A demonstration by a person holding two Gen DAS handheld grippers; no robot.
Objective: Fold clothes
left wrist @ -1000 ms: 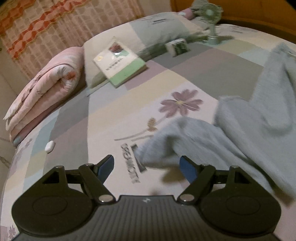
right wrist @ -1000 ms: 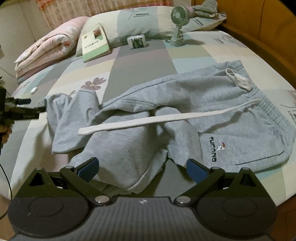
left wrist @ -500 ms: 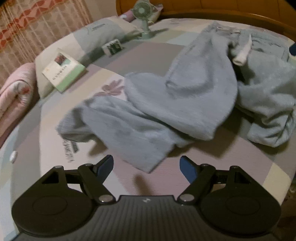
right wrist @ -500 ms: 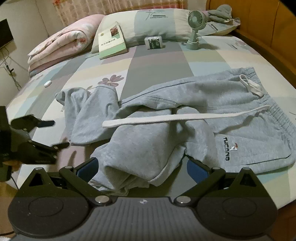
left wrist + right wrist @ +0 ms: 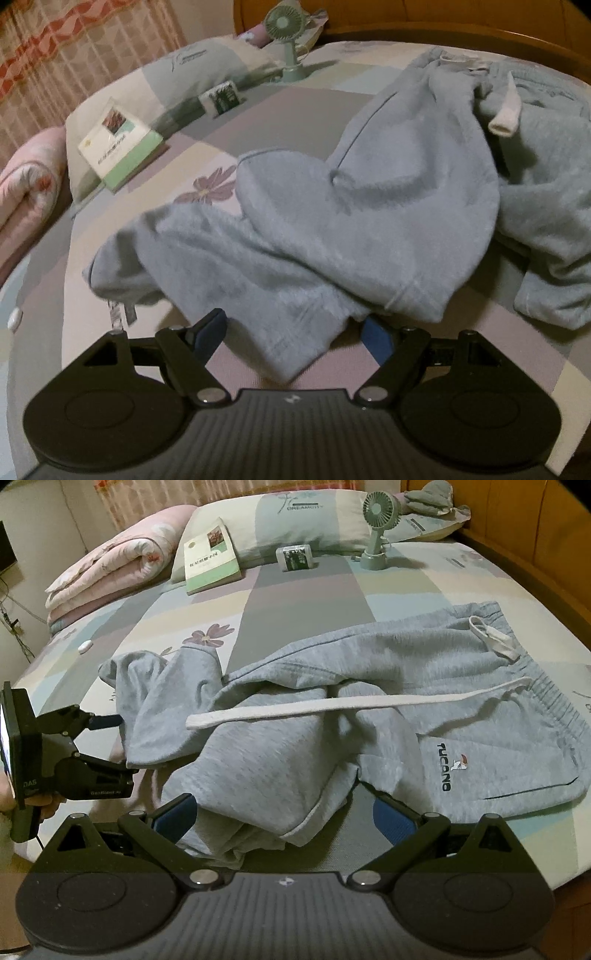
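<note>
Grey sweatpants (image 5: 332, 716) are lying crumpled across the bed (image 5: 303, 602), waistband at 2 o'clock, legs trailing to 9, so the long axis is running side to side. Your left gripper (image 5: 293, 332) is sitting nearest a leg cuff (image 5: 295, 354), jaws apart around it, not pinching. Right gripper (image 5: 282, 816) is gaping too, straddling the other leg's bunched cuff.
</note>
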